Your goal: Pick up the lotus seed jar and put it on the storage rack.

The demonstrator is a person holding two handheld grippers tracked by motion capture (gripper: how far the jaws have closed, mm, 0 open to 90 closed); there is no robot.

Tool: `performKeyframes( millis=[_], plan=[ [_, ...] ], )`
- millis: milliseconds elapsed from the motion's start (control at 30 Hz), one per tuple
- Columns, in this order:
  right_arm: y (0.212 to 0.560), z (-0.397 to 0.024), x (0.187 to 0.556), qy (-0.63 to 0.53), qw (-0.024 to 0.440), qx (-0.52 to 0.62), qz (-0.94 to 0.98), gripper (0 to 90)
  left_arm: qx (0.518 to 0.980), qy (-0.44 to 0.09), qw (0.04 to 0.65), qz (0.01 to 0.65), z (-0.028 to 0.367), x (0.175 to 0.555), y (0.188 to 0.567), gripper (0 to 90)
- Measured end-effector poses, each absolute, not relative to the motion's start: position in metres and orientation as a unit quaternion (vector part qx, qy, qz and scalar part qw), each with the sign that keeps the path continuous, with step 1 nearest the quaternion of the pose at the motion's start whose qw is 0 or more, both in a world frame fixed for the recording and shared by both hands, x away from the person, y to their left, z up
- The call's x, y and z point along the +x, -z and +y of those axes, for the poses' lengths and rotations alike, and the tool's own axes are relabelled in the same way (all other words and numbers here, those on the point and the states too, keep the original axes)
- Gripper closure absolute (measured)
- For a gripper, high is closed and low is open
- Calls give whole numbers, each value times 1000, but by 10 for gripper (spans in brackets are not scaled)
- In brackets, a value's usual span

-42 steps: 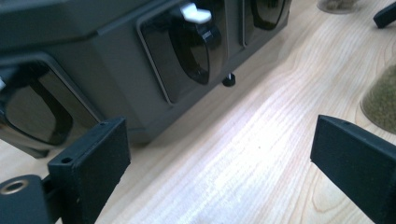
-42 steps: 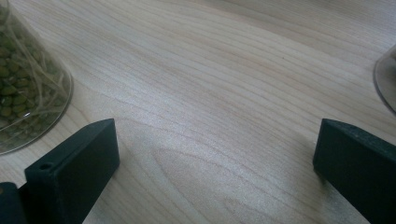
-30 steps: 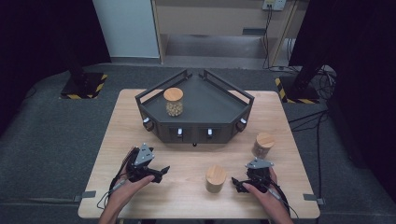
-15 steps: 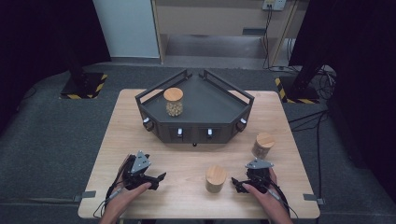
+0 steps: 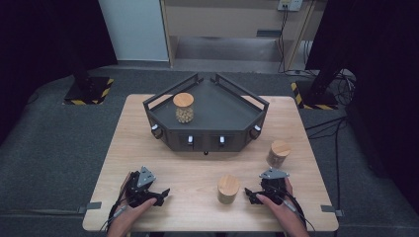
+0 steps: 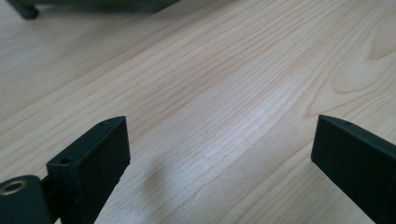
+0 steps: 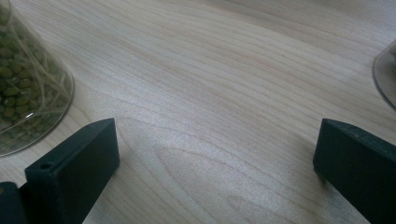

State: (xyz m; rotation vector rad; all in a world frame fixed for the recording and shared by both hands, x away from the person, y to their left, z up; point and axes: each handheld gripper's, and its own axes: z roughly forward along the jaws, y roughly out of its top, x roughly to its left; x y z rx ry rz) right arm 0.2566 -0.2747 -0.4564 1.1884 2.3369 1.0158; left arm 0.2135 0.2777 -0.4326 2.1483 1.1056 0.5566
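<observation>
Three glass jars with wooden lids are in the high view. One jar (image 5: 184, 108) stands inside the dark angular tray (image 5: 232, 116) at the table's far middle. A second jar (image 5: 228, 188) stands near the front edge, and a third jar (image 5: 278, 153) is at the right. My left gripper (image 5: 162, 196) rests low at the front left, open over bare wood (image 6: 219, 154). Just right of the second jar, my right gripper (image 5: 248, 196) is open and points at it. In the right gripper view (image 7: 217, 158) that jar of green beans (image 7: 28, 93) sits beside the left jaw.
The tray has small knobs along its front wall (image 5: 205, 140), and its edge (image 6: 93, 3) shows at the top of the left gripper view. The third jar's rim (image 7: 386, 74) shows at the right of the right gripper view. Dark floor and cables surround the wooden table (image 5: 148, 148).
My left gripper has drawn back toward the table's front edge. The right gripper and the jars have stayed where they were.
</observation>
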Motion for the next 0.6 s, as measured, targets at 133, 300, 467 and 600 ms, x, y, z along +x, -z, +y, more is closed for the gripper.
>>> performKeyframes(
  millis=[133,300,467,600],
  plan=[
    [456,-275,257,-356,164,417,820,4,817,-211,312,437,276,216,436,38],
    [456,-275,257,-356,164,417,820,4,814,-199,317,444,280,220,440,18],
    [456,-275,256,-356,164,417,820,4,810,-189,324,452,284,222,442,3],
    [456,-274,256,-356,164,418,820,4,809,-191,322,453,283,222,442,0]
  ],
)
